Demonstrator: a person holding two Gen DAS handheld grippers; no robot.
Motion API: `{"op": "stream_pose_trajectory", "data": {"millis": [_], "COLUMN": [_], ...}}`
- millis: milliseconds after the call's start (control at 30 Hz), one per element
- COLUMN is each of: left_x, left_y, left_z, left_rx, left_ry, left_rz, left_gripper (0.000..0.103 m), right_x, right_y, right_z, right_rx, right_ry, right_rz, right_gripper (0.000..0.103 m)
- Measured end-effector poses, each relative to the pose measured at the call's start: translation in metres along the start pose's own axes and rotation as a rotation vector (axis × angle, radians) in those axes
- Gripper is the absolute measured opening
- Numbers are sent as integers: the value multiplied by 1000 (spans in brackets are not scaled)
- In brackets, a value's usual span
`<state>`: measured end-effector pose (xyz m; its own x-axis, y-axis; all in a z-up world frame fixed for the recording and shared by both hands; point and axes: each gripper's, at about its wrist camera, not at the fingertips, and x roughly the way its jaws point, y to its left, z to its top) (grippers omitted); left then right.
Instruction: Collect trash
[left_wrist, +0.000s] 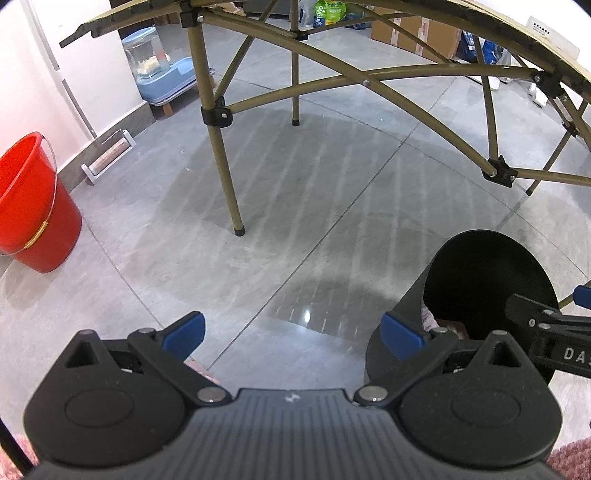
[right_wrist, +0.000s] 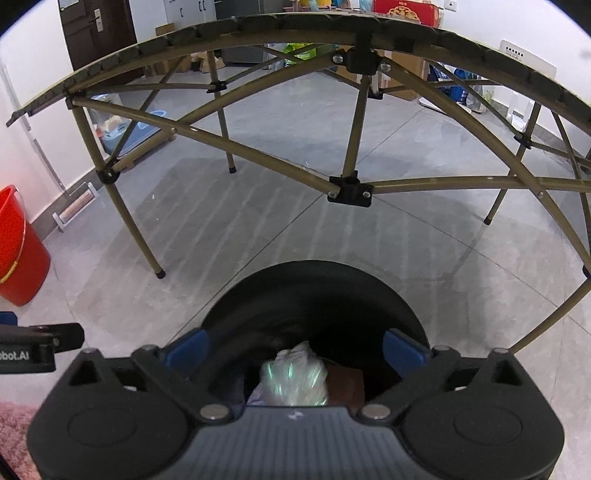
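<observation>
Over the black bin (right_wrist: 314, 302) on the floor beside the table (right_wrist: 347, 184), right gripper (right_wrist: 295, 350) spread wide and empty above crumpled plastic trash (right_wrist: 291, 376) lying inside, apparently just dropped, left gripper (left_wrist: 291, 332) likewise wide, holding nothing, free for more.

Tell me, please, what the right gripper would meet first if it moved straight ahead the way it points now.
Most likely the trash in the black bin: the open right gripper points into its mouth, with a crumpled clear plastic wrapper between the fingers' line. Depth is unclear, so the bin's inner wall might come first.
</observation>
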<state>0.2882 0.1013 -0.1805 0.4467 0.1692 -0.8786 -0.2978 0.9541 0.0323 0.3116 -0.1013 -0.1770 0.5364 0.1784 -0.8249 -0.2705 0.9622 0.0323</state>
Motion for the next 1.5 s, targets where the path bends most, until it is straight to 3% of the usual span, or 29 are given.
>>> {"op": "stream_pose_trajectory", "data": {"millis": [567,733,900,1167,1267,1500], "left_x": [-6,-16,-45,-115,-143,-215], "left_y": [-12,-19,-19,-18,-14,-16], "left_z": [0,0,0,-8,-14,-51], "left_rx": [21,13,13,82,66,128], "left_ry": [-18,-57,-115,-209,-213,-313], "left_rz": [-23,11,-10,-67,-128,-192], "left_gripper": [103,103,103,103,103,103], "right_x": [1,-9,-29,-95,-130,-220], "right_y": [-5,-6,-9,-18,-22,-25], "right_z": [-3,-3,-11,-23,-32,-54], "right_rx": [4,0,4,-3,-14,-26], "right_ry": [36,28,20,-66,-116,-236], "right_rz": [-13,6,21,29,22,17], "right_gripper": [103,103,103,103,103,103]}}
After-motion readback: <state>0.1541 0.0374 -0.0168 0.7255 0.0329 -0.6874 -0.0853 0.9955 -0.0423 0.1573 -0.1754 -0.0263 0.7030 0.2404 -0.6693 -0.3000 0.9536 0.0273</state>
